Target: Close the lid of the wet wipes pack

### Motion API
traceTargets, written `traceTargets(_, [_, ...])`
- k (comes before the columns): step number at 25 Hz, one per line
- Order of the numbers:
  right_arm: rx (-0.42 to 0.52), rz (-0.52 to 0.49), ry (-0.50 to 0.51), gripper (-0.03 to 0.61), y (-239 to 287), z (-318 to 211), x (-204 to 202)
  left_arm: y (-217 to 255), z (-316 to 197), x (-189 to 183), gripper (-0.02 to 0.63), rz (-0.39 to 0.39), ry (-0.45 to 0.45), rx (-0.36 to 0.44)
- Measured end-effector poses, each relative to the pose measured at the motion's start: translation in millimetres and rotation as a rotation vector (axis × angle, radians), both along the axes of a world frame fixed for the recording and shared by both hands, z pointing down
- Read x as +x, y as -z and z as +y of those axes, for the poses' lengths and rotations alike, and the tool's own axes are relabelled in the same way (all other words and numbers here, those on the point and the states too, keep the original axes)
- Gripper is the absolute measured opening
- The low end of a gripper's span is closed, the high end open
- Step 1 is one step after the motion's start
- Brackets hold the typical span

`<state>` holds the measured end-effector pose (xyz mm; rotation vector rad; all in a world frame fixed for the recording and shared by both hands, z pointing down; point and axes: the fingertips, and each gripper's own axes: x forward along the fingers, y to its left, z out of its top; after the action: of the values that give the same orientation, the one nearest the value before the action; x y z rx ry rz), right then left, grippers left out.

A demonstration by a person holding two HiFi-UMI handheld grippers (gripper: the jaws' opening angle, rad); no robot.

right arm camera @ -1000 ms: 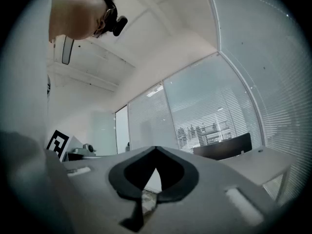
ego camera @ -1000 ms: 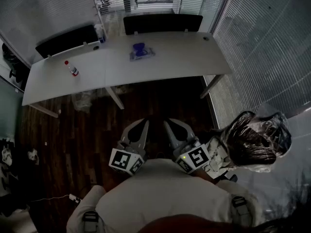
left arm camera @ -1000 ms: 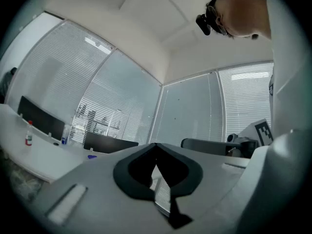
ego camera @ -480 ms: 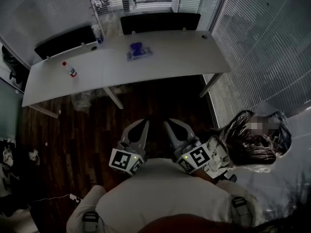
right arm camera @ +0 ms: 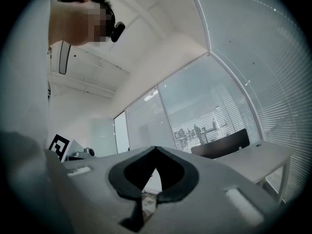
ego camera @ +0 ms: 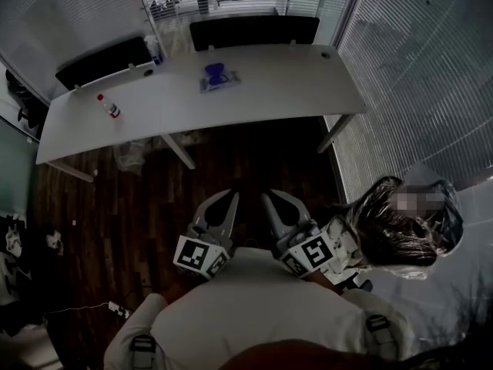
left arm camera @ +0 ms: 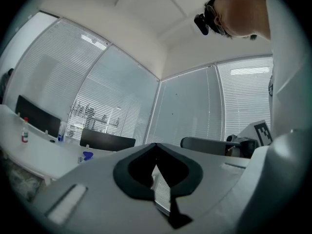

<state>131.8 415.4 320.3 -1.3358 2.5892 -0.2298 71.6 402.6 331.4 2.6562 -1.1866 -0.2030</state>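
Observation:
The wet wipes pack (ego camera: pixel 218 78) lies on the far middle of the white table (ego camera: pixel 269 87), its blue lid standing open. In the left gripper view the wipes pack (left arm camera: pixel 87 156) is a small blue spot far off. Both grippers are held close to the person's chest, over the dark wood floor and well short of the table. My left gripper (ego camera: pixel 233 196) and my right gripper (ego camera: pixel 264 197) point toward the table. In each gripper view the jaws meet at their tips, left gripper (left arm camera: pixel 156 145) and right gripper (right arm camera: pixel 156 148), with nothing between them.
A small bottle with a red cap (ego camera: pixel 108 106) stands on the table's left part. Two black chairs (ego camera: pixel 254 31) sit behind the table. Table legs (ego camera: pixel 179 153) and a plastic bag (ego camera: pixel 131 159) are underneath. Blinds cover the windows; a covered bundle (ego camera: pixel 404 222) is at right.
The head view has shifted slightly, so the table sits a little higher in frame. Both grippers stay shut near the chest.

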Motion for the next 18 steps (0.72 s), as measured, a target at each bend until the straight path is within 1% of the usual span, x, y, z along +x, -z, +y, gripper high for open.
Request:
traceTargets(5, [-0.012,-0.007,0.019,0.000,-4,-7,-2,-4,-9,-3,0.003,-0.003,0.026,-0.019])
traceTargets(10, [-0.022,0.007,0.040,0.000,-7,-29,-11,-6,-32,-10,0.003,0.019,0.044,-0.023])
traceTargets(14, [-0.019,0.023,0.043,0.000,-14,-58,-19,-14,-65,-18,0.003,0.020,0.048,-0.032])
traceTargets(18, [-0.035,0.025,0.036,0.000,-23,-101,-28,-19,-109,-29,0.002,0.027,0.047,-0.022])
